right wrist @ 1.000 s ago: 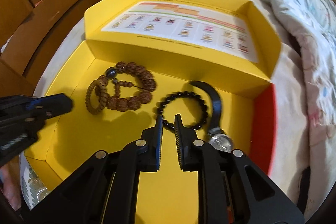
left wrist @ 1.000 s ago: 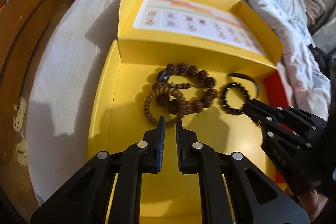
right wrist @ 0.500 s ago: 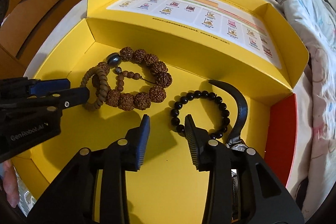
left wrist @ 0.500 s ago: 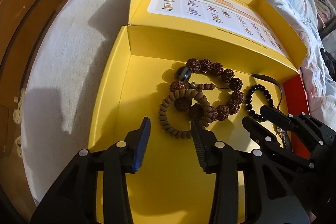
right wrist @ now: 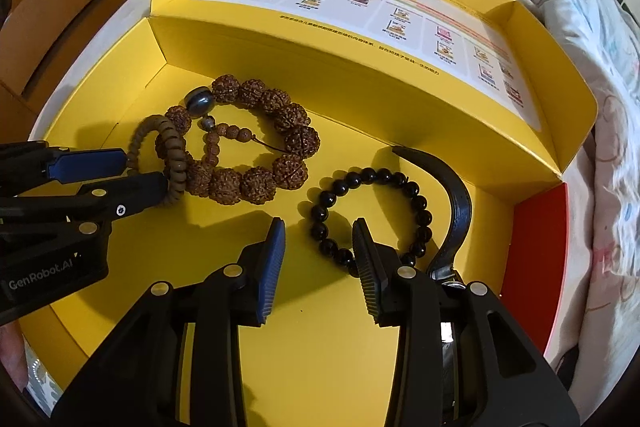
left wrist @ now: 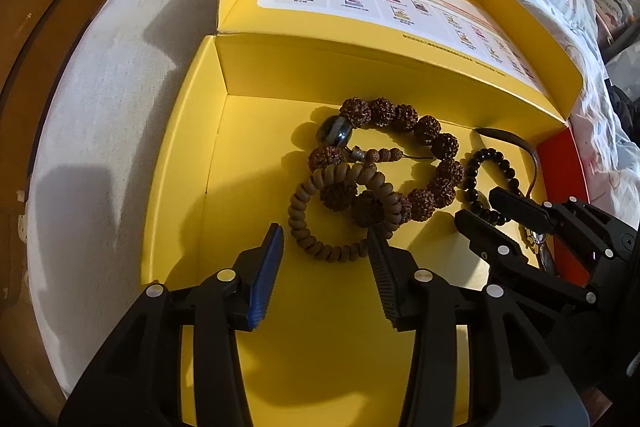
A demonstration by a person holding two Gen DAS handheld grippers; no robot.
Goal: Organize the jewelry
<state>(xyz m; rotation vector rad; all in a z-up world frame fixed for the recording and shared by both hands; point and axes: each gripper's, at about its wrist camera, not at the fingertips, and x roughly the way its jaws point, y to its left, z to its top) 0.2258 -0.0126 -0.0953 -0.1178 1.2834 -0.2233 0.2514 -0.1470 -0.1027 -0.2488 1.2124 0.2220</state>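
Left gripper (left wrist: pixel 324 247) spread wide, the tan disc-bead bracelet (left wrist: pixel 344 211) between its 2 fingertips, overlapping the brown rudraksha bracelet (left wrist: pixel 404 167) just beyond; right gripper (right wrist: pixel 318 243) also wide, straddling the black bead bracelet (right wrist: pixel 372 215) in the yellow box (right wrist: pixel 320 347)

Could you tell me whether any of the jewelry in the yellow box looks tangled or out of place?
Yes: the tan disc-bead bracelet lies overlapping the large brown seed-bead bracelet rather than apart from it. The black bead bracelet lies separately, beside a black watch strap.

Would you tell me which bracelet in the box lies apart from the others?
The black bead bracelet; the large brown seed one and tan disc one overlap.
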